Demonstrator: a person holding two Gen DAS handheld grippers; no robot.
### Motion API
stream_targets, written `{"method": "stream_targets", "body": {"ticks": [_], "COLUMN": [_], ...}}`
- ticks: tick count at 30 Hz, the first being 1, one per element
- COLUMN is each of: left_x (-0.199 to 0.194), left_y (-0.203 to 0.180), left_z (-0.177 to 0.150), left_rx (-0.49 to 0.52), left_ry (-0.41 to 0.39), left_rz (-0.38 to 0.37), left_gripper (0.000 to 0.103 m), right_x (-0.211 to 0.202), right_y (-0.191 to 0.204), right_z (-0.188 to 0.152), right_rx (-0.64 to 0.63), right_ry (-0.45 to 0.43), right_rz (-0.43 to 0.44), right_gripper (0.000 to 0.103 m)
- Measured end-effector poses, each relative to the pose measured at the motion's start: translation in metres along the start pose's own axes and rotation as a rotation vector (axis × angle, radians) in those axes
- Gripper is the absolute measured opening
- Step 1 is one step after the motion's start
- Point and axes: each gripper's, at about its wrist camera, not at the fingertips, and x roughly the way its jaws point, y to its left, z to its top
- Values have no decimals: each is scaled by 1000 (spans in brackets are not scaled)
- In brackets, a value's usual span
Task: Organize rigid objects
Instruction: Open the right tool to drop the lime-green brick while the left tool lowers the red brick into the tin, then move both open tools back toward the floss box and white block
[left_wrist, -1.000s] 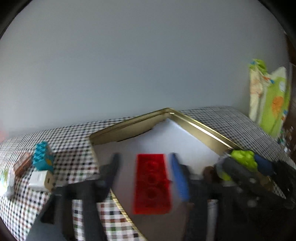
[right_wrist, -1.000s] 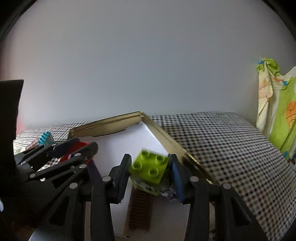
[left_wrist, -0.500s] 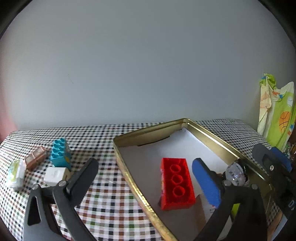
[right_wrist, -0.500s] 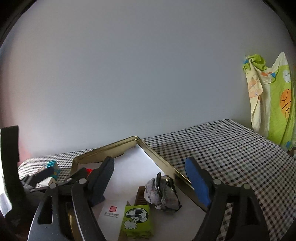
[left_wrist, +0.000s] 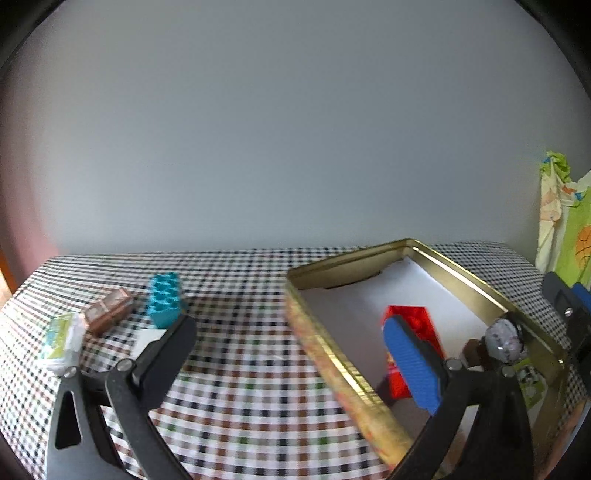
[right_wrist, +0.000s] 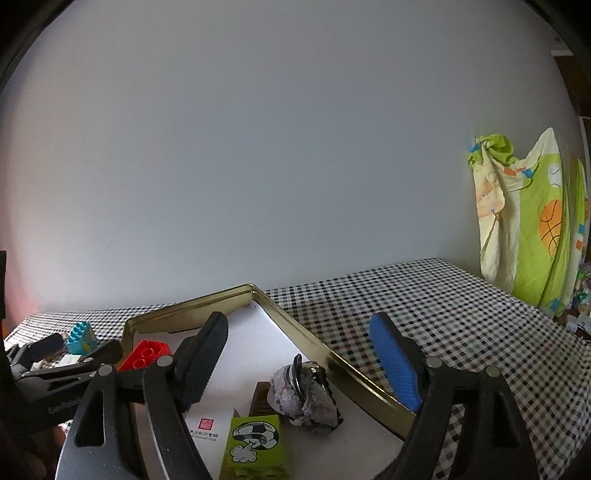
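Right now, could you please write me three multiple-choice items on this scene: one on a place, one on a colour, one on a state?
1. Where does the red brick lie?
A. inside the gold tin
B. on the checked cloth
C. in a gripper

2. What colour is the brick outside the tin?
A. yellow
B. teal
C. black

3. How is the right gripper?
A. shut on a brick
B. shut on nothing
C. open

Key: 1 A, the tin's walls surround it; 2 B, it stands teal on the cloth; 3 C, its fingers stand wide apart with nothing between.
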Motion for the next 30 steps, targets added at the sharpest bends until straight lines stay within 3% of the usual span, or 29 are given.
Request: {"method": "stream_targets", "body": {"ticks": [12,22,30], "left_x": [-4,-6,-2], "left_y": [34,50,71], "left_z": [0,-5,-7], "left_rx": [-10,-19,-37], "left_ry": [-26,-17,-1], "left_rz": [50,56,64], "left_gripper": [103,103,103], "right_x": [-14,-36,-47], "right_y": [3,24,62], "right_z": [2,-3,-9], "right_rx": [29,2,-4], "right_ry": [-74,-114,-120], "right_rz": [-108,-113,-41], "right_gripper": [81,81,81]}}
